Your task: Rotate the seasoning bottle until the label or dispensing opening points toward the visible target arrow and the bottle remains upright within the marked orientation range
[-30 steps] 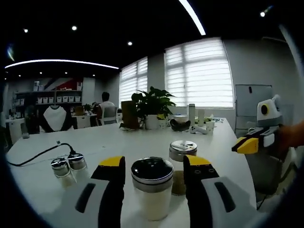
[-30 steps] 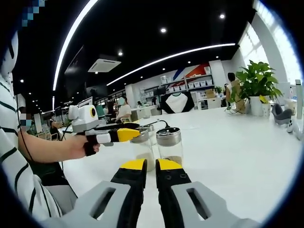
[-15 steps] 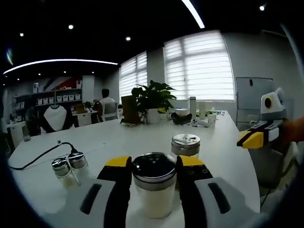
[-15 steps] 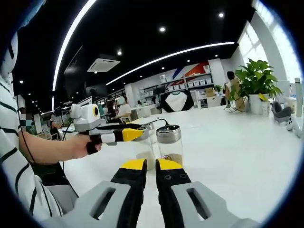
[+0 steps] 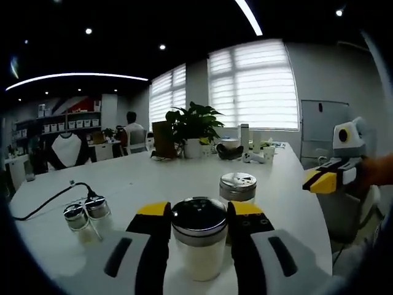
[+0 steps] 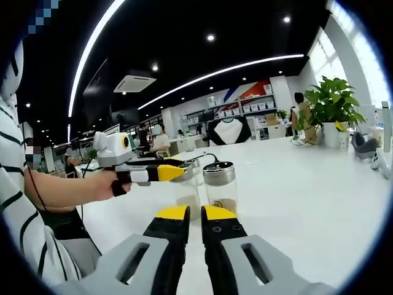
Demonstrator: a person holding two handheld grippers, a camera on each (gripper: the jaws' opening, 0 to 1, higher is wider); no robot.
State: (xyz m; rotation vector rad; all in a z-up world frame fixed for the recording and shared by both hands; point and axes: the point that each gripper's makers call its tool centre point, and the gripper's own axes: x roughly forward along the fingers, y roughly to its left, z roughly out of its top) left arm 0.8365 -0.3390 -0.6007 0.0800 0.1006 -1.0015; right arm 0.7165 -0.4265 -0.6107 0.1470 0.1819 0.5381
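Observation:
A glass seasoning bottle (image 5: 198,246) with a dark shiny lid and pale contents stands upright between my left gripper's (image 5: 198,210) yellow-tipped jaws, which are shut against its sides just under the lid. Right behind it stands a second bottle (image 5: 238,186) with a perforated silver lid. In the right gripper view the left gripper (image 6: 174,173) comes in from the left, held by a hand, with the gripped bottle (image 6: 186,195) partly hidden behind its jaw and the second bottle (image 6: 219,186) beside it. My right gripper (image 6: 189,212) is shut on nothing, short of both bottles; it also shows at the right edge (image 5: 319,182).
Two small shakers (image 5: 86,214) and a black cable (image 5: 49,200) lie on the white table (image 5: 153,178) to the left. A potted plant (image 5: 193,129) and small items stand at the far end. A person in a striped top (image 6: 18,203) holds the grippers.
My left gripper's jaws closed in from a wider gap onto the dark-lidded bottle. Since half a second ago the views have only shifted slightly. The right gripper stayed shut.

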